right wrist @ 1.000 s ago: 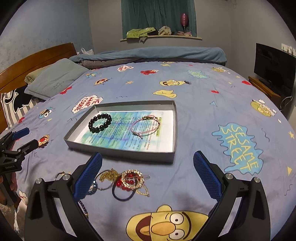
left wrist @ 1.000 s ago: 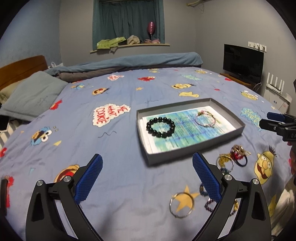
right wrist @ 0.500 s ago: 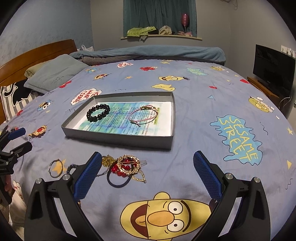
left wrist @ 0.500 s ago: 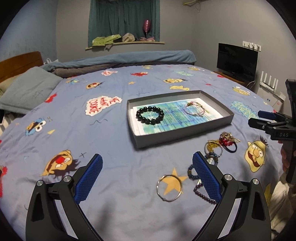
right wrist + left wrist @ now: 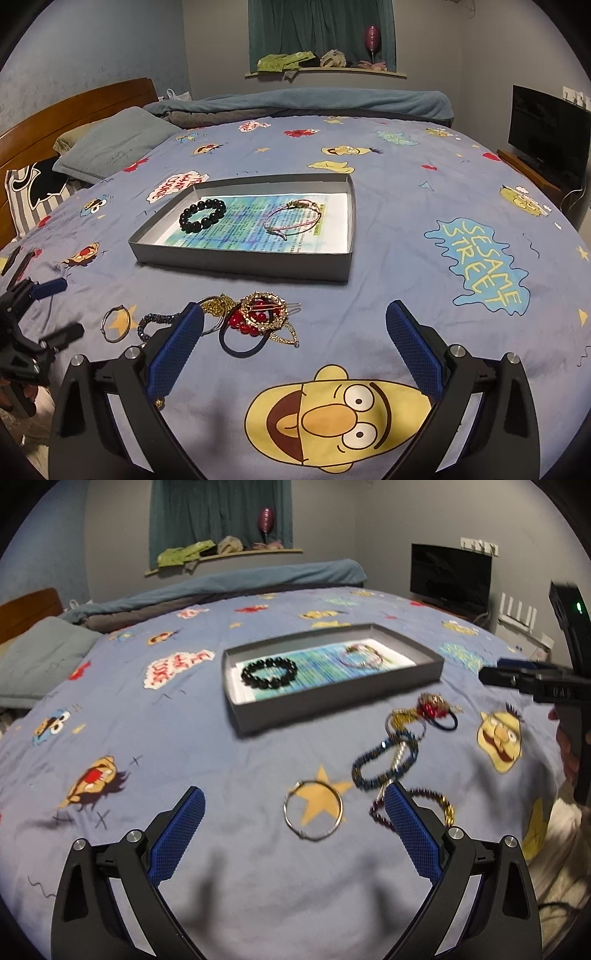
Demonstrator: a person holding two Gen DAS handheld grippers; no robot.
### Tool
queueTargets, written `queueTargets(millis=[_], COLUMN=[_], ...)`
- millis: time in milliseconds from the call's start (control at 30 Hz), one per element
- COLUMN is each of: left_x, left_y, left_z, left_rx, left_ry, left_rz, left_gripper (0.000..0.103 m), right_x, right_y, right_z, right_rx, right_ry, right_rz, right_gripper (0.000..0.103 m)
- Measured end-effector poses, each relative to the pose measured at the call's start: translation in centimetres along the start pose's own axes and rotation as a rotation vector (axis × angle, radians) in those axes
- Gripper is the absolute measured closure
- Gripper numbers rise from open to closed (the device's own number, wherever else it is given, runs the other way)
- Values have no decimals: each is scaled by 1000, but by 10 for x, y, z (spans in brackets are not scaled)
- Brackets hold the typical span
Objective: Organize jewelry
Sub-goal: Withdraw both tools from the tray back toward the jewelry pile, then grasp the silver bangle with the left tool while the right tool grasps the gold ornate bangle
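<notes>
Both grippers — left (image 5: 293, 808), right (image 5: 295, 325), jaws apart, empty — have dropped toward the loose pile (image 5: 255, 319); tray (image 5: 243, 260) holds two bracelets.

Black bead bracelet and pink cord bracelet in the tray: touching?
Apart. The right wrist view shows printed paper between the black bead bracelet and the pink cord bracelet in the tray.

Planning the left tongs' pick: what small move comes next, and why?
Probably ease the left tongs down around the silver ring: they are open and empty, and it lies alone on the bedspread, outside the tray.
</notes>
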State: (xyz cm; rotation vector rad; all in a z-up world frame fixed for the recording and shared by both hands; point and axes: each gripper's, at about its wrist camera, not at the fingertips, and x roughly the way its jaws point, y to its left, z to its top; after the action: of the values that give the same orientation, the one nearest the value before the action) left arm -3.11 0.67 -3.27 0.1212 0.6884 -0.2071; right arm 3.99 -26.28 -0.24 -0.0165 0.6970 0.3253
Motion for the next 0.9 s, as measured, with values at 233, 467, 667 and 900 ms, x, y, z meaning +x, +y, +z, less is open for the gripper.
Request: queueTargets(millis=[233,467,667,900], left_x=[18,32,33,35], left_y=[9,5,-1,-8], left_z=[-10,-15,-15,-13], left_rx=[-66,-67,-53,-16], left_ry=[40,31,16,16], left_rz=[-40,-12,-20,-44], left_gripper=[6,7,9,28], right_x=[7,18,25,36], right_y=[6,8,3,18], right_z=[-9,-19,-19,-14], right_rx=[-18,-23,-1,-56], right_ry=[24,40,29,51], right_rz=[10,17,23,41], right_gripper=[5,6,10,39])
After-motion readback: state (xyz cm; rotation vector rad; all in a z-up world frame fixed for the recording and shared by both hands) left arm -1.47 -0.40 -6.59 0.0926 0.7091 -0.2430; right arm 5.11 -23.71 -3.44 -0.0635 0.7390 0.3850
